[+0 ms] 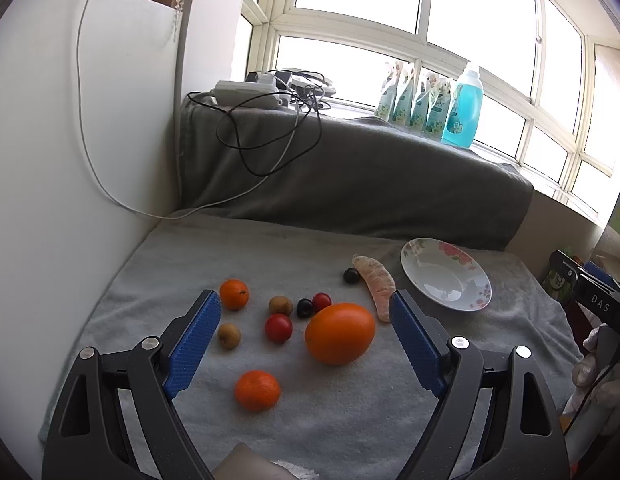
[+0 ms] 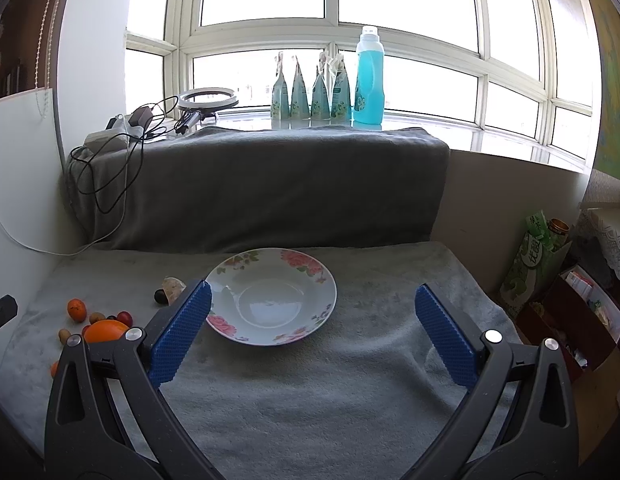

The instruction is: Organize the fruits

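Both grippers (image 1: 305,308) (image 2: 312,300) gape (unladen); 3 oranges (image 1: 340,333), 1 plate (image 2: 310,312).

The left gripper (image 1: 305,310) hangs above the surface with its jaws spread wide, the blue ribbed pads (image 1: 195,344) facing each other across a broad gap and nothing between them. Its black linkage arms angle outward from the bottom of the view. The right gripper (image 2: 312,302) is likewise spread wide, its blue pads (image 2: 181,332) well apart and clasping nothing. In the left wrist view, a light-gloved hand (image 1: 598,376) wraps the handle of the right gripper at the far right edge.
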A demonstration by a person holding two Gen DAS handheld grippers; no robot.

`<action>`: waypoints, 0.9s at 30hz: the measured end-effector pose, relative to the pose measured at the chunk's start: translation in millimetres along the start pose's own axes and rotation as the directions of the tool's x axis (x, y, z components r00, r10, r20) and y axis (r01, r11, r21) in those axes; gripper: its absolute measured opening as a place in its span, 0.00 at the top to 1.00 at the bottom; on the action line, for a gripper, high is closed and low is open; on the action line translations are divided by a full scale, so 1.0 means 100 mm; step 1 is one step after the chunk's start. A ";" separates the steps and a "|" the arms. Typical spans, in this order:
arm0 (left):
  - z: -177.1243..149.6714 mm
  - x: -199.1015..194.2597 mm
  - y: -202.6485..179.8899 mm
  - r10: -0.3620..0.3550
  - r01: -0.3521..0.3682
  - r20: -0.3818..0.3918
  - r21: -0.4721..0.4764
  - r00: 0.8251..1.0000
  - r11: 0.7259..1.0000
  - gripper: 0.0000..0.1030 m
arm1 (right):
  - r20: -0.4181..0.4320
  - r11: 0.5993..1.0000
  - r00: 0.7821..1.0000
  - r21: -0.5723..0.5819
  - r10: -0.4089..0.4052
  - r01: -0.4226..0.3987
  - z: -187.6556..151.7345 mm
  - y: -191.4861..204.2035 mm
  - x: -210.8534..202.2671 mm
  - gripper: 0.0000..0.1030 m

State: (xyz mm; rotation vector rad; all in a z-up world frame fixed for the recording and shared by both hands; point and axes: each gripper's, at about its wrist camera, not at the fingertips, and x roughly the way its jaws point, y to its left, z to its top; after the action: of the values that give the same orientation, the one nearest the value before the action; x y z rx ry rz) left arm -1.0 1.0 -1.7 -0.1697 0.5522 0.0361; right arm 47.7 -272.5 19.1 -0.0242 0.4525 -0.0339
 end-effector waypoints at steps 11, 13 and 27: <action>-0.01 0.00 0.00 -0.003 0.003 0.000 -0.004 1.000 1.000 0.16 | 0.000 1.000 1.000 0.000 0.002 -0.002 -0.01 0.00 0.00 0.00; -0.01 -0.01 0.00 -0.003 0.003 0.000 -0.004 1.000 1.000 0.16 | 0.000 1.000 1.000 0.001 0.002 -0.002 0.00 0.00 -0.01 0.00; 0.00 -0.01 0.01 -0.003 0.003 -0.002 -0.008 1.000 1.000 0.16 | 0.000 1.000 1.000 -0.003 0.008 -0.008 0.00 0.02 -0.01 0.00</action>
State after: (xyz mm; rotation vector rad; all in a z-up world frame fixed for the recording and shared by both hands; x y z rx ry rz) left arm -1.8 2.3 -1.3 -0.1785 0.5540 0.0348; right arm 46.3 -270.7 19.5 -0.0252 0.4526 -0.0254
